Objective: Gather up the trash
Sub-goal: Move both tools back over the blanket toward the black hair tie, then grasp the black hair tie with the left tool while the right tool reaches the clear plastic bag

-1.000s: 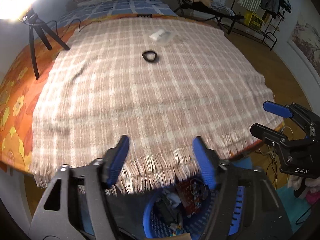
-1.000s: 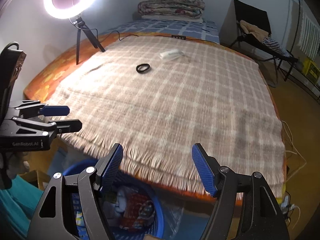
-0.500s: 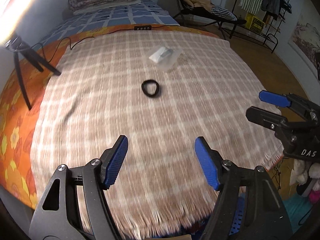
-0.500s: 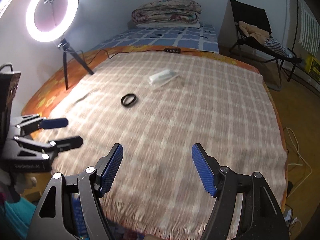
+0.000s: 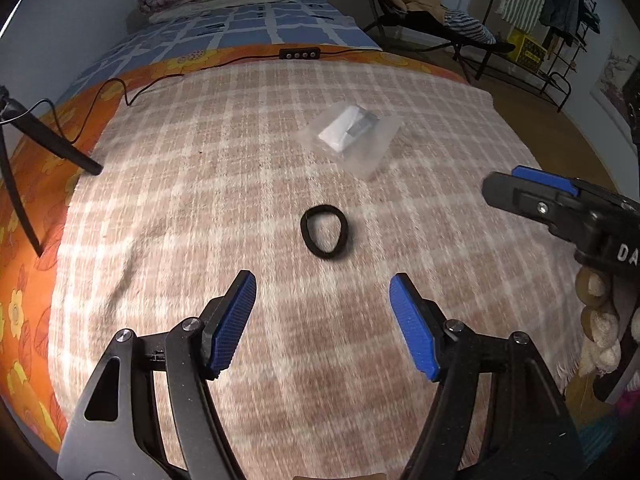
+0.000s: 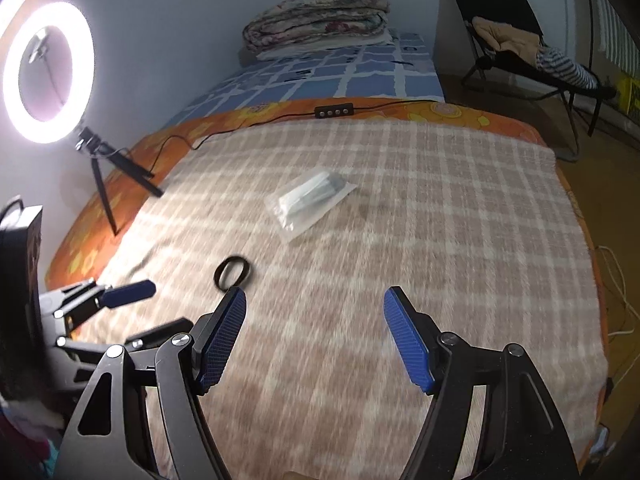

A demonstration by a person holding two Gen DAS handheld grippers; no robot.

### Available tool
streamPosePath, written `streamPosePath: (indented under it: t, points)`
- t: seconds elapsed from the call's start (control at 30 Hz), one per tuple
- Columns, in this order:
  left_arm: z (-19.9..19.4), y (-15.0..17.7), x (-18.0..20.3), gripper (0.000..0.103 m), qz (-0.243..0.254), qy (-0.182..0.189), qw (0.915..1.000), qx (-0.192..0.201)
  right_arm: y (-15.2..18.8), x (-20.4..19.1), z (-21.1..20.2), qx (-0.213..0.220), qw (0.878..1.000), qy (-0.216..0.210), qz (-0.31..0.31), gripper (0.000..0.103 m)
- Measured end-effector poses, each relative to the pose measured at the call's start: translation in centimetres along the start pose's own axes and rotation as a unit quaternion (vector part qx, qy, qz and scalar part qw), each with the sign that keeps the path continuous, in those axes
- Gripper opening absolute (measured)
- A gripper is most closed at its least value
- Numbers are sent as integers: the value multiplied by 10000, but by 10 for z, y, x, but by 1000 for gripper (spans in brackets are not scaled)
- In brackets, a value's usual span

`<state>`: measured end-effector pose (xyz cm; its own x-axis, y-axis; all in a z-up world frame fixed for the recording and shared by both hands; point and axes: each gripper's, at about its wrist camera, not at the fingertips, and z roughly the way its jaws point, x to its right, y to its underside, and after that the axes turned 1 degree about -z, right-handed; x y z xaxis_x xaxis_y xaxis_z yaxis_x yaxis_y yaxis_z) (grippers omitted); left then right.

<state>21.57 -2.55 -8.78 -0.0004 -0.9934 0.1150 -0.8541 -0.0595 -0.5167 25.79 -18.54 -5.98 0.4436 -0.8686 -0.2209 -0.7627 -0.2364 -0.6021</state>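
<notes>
Plaid blanket still carries both scraps: a black band and, beyond it, a clear packet. Left gripper and right gripper gape wide, empty; collecting both remains.

A plaid blanket covers the bed, bearing a black band and a clear packet.

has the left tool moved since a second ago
Yes. The left tool has gone forward over the plaid blanket toward the black hair tie; the fringed blanket edge and blue basket seen under it earlier are out of view.
</notes>
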Motion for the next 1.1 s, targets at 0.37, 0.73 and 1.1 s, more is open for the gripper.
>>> streamPosePath:
  t: [0.37,0.73,1.1]
  points:
    - [24,-18,4,67,150,-39,9999,-10,-30,11,46,-79,9984,-376,418,71]
    - [52,-23,5,33,261,-109,9994,-185,-44,32,80,-170,9952,-420,863,63]
    - [56,-27,0,9,266,-69,9996,-99,-50,34,105,-179,9921,-547,1117,51]
